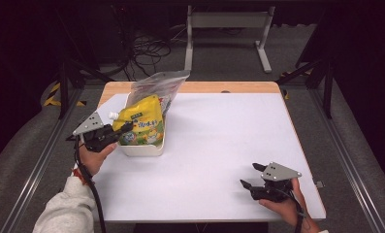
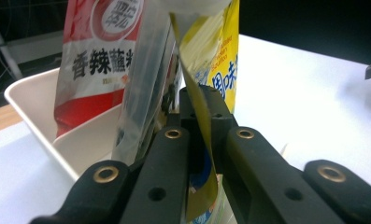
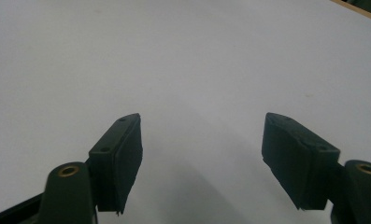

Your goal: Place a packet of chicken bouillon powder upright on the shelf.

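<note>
A yellow spouted pouch point(image 1: 144, 124) stands upright in a white bin point(image 1: 141, 148) at the table's left. My left gripper point(image 1: 124, 128) comes in from the left and is shut on the pouch's side edge. In the left gripper view the thin yellow edge point(image 2: 203, 135) runs between the closed jaws of the left gripper point(image 2: 201, 95). A red-and-white packet point(image 2: 99, 56) inside a clear bag point(image 1: 156, 87) leans behind the pouch. My right gripper point(image 1: 250, 175) rests low near the table's front right, open. Nothing lies between the jaws of the right gripper point(image 3: 202, 140).
The white table top point(image 1: 229, 136) has a wooden strip along its far edge. Beyond it stand a white metal frame point(image 1: 226, 29) and loose cables on the floor. Rails run along both sides of the table.
</note>
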Available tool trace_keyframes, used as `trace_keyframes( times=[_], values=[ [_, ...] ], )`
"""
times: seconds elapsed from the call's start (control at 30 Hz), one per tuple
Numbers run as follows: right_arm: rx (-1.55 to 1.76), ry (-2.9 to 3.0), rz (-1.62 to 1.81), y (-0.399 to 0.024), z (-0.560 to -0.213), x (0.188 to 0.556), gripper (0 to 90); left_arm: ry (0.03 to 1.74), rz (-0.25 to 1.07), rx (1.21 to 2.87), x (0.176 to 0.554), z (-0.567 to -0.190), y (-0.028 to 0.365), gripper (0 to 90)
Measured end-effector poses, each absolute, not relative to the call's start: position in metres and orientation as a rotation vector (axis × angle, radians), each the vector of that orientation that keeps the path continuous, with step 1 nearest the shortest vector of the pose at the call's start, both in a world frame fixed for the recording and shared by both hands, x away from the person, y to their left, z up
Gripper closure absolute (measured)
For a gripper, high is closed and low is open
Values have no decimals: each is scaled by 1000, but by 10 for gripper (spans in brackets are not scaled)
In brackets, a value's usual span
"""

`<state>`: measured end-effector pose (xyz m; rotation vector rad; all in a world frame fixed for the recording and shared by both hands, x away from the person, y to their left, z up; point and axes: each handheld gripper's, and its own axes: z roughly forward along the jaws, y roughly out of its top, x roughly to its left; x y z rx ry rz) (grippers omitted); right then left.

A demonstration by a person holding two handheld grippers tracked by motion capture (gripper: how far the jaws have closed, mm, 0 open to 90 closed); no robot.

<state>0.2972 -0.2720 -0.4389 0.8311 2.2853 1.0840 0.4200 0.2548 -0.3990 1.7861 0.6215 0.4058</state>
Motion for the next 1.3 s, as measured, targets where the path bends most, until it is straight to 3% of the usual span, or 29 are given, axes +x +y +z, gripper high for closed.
trace_keyframes(
  times=[0.97,1.3],
  values=[
    [807,2281,1088,-270,-437,298,292,659,419,1794,419,-407,258,890],
    [807,2280,1089,-271,-436,297,292,676,455,1762,413,-402,257,799]
  ],
)
